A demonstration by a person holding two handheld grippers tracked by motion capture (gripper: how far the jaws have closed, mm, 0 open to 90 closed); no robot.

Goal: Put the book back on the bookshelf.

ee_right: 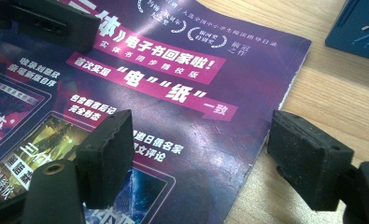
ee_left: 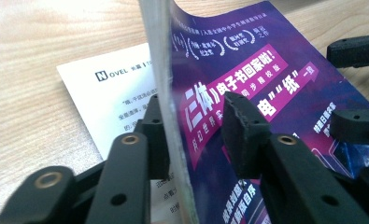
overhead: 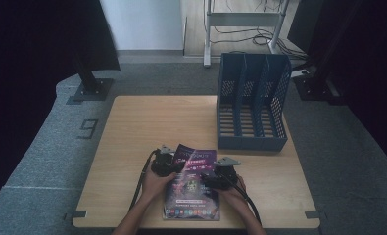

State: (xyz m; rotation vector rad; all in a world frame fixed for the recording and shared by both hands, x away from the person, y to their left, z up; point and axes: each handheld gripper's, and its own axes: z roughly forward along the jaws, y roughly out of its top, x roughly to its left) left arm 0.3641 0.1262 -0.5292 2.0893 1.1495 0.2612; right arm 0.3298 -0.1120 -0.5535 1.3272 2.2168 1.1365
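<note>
Lifting magazine (ee_left: pixel 229 88) cover at table's (overhead: pixel 132 127) near edge: left gripper (ee_left: pixel 194 128) jaws straddling the raised edge, not yet pinching. Right gripper (ee_right: pixel 196 154) jaws spread over the other edge. Next, probably: squeeze firmly, then lift toward rack (overhead: pixel 252 98).

Overhead cam; two close cams, shared magazine (overhead: pixel 192 185)

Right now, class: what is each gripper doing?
Left gripper: around the magazine's lifted edge, grip not certain.
Right gripper: open, astride the magazine's right edge, holding nothing.
</note>
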